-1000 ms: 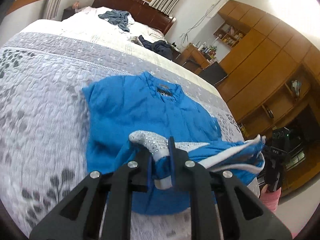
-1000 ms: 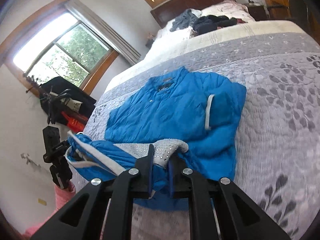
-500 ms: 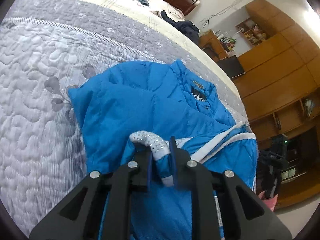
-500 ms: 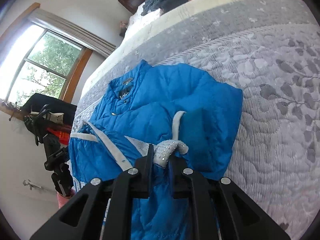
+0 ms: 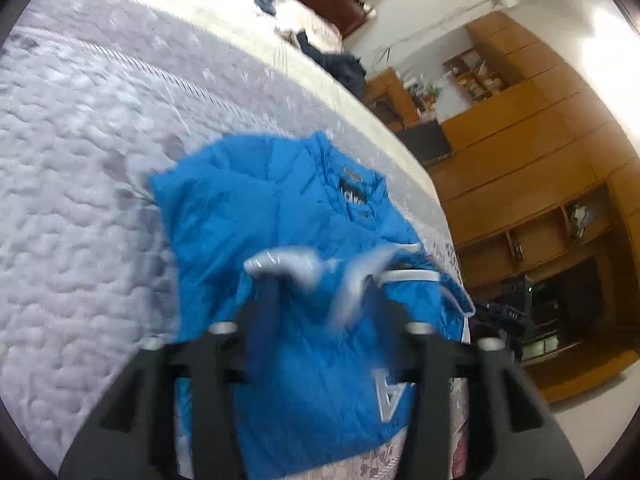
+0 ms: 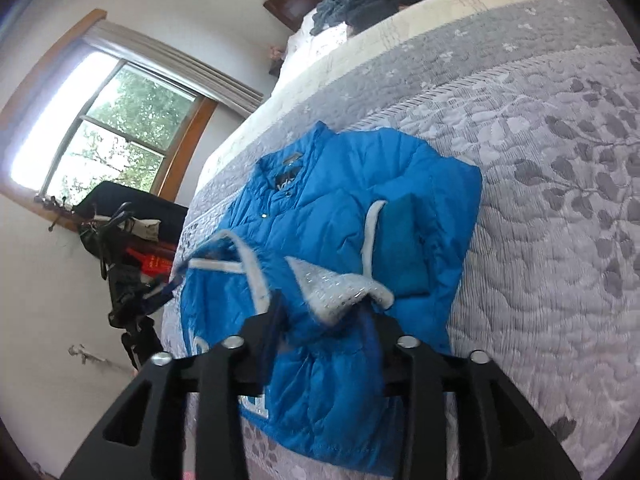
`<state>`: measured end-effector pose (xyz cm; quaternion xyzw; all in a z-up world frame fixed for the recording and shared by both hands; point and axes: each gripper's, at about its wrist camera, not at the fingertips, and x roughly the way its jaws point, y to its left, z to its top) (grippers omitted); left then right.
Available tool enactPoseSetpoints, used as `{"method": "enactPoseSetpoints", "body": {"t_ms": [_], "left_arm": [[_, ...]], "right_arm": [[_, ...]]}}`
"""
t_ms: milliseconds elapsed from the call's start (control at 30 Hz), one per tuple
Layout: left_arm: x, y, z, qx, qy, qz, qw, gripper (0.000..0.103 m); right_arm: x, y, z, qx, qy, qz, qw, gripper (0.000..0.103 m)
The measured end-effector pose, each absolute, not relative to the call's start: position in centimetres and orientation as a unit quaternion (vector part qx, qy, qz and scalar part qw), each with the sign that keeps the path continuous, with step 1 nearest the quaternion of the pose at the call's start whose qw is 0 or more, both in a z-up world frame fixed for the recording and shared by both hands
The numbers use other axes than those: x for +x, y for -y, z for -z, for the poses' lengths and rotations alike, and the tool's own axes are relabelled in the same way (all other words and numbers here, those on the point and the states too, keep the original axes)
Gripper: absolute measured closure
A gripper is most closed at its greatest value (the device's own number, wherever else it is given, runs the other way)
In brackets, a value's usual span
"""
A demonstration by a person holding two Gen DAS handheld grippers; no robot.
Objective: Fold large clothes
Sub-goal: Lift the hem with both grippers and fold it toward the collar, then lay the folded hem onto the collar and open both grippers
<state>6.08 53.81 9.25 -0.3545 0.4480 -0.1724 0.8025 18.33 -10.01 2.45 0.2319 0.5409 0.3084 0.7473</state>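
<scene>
While the blue padded jacket lies spread near the foot edge of the bed, collar toward the headboard, we see its hem with the white sparkly trim doubled up over the body. Both tools look spread apart: the left tool and the right tool each show a wide gap between the fingers, with the trim lying loose across it, though blur in the left view leaves that less sure. We judge the jacket light, puffy and soft, with a slick shell that springs back, so a deep pinch on the thick trimmed hem should hold best. Heaped dark clothes sit well apart by the headboard; bags and wooden cabinets flank the bed. Nothing blocks the fold.
</scene>
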Motion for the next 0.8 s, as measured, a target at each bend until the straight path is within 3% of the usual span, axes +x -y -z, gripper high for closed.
{"method": "enactPoseSetpoints", "body": {"t_ms": [33, 67, 233, 333, 567, 633, 667, 700, 733, 767, 800], "left_arm": [[5.4, -54.4, -9.7, -0.355, -0.440, 0.173, 0.806, 0.045], [4.9, -54.7, -10.2, -0.354, -0.434, 0.174, 0.810, 0.045], [4.0, -54.2, -11.5, -0.263, -0.427, 0.145, 0.853, 0.040], [5.0, -52.9, -11.0, -0.199, -0.435, 0.136, 0.868, 0.037], [9.1, -49.0, -8.8, -0.082, -0.457, 0.146, 0.873, 0.035], [10.1, -48.0, -8.2, -0.055, -0.463, 0.144, 0.873, 0.035], [10.6, -47.6, -7.9, -0.045, -0.466, 0.138, 0.873, 0.035], [10.9, -47.2, -7.8, -0.039, -0.467, 0.135, 0.873, 0.036], [11.0, -46.9, -7.7, -0.035, -0.466, 0.132, 0.874, 0.041], [11.0, -46.6, -7.7, -0.034, -0.465, 0.131, 0.875, 0.055], [10.9, -46.4, -7.8, -0.033, -0.460, 0.123, 0.879, 0.058]], "right_arm": [[17.9, 10.2, -2.9, 0.220, -0.534, -0.300, 0.759, 0.029], [17.5, 10.3, -3.5, 0.201, -0.523, -0.286, 0.777, 0.021], [16.8, 10.0, -5.2, 0.143, -0.491, -0.284, 0.811, 0.021], [17.5, 8.6, -5.2, 0.105, -0.482, -0.296, 0.818, 0.014], [19.8, 4.5, -3.6, -0.005, -0.479, -0.286, 0.830, 0.014], [20.1, 3.6, -2.9, -0.025, -0.483, -0.284, 0.828, 0.020], [20.2, 3.3, -2.6, -0.031, -0.485, -0.285, 0.826, 0.032], [20.1, 2.8, -2.2, -0.041, -0.487, -0.284, 0.825, 0.037], [20.0, 2.6, -1.9, -0.053, -0.486, -0.275, 0.828, 0.048], [19.9, 2.5, -1.7, -0.063, -0.485, -0.268, 0.830, 0.060], [19.6, 2.6, -1.6, -0.064, -0.483, -0.269, 0.831, 0.065]]}}
